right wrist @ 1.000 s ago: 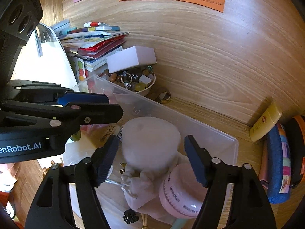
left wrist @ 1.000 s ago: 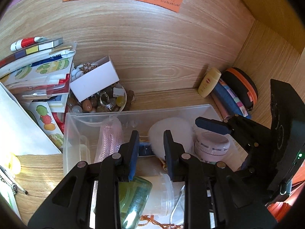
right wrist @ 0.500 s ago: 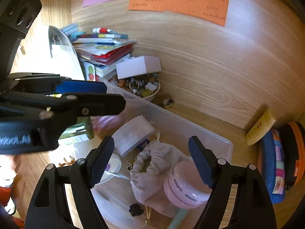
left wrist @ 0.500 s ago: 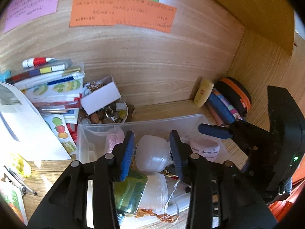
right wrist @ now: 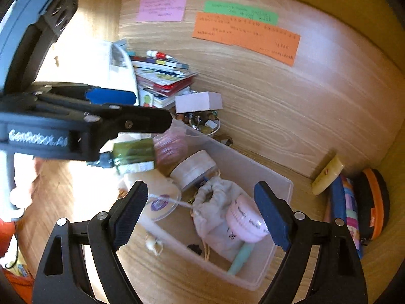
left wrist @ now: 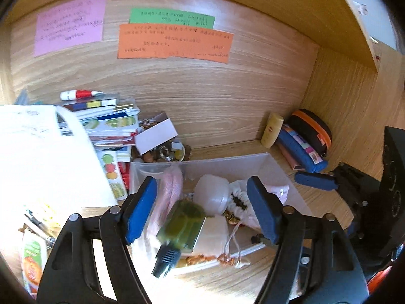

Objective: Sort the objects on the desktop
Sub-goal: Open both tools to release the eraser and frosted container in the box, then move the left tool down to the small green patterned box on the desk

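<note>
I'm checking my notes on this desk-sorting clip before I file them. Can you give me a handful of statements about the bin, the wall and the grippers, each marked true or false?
1. The clear plastic bin holds a pink jar. True.
2. The wall carries three paper notes: the pink note, the green note and the orange note. True.
3. The right gripper is clamped on the drawstring pouch. False: its jaws are opening, and they press on nothing.
4. The yellow tube lies inside the bin. False: it leans against the wall outside it.
5. The left gripper is shut tight. False: its jaws are opening, with nothing gripped.
</note>
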{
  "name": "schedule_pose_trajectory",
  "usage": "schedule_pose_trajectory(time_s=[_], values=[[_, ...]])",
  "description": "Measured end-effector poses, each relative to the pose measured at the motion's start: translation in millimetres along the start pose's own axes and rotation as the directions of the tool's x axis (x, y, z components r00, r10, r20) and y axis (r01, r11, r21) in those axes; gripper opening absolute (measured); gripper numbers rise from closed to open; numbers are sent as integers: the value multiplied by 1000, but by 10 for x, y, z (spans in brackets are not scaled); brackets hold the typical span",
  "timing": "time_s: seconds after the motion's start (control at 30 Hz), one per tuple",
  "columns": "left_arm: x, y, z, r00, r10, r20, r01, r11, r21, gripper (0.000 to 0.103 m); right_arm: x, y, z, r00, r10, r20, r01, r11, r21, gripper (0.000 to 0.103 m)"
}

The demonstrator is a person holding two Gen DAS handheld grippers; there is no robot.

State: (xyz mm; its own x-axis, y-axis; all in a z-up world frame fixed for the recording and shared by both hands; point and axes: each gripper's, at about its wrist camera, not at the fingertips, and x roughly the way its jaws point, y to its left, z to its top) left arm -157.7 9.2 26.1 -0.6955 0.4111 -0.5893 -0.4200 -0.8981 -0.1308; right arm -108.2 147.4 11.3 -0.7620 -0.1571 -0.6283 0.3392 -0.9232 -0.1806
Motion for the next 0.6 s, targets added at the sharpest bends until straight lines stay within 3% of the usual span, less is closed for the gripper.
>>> schedule_pose_trajectory(time_s=[0.27, 0.6], values=[[-276, -27, -261, 998, 64, 13, -64, 997, 33, 92, -220, 134, -254, 1000, 14, 1, -14, 1000, 5, 84], [-494, 10, -733, 992, 119, -44, -117, 992, 41, 94, -348, 217, -608, 999, 19, -30, -19, 1000, 19, 84]])
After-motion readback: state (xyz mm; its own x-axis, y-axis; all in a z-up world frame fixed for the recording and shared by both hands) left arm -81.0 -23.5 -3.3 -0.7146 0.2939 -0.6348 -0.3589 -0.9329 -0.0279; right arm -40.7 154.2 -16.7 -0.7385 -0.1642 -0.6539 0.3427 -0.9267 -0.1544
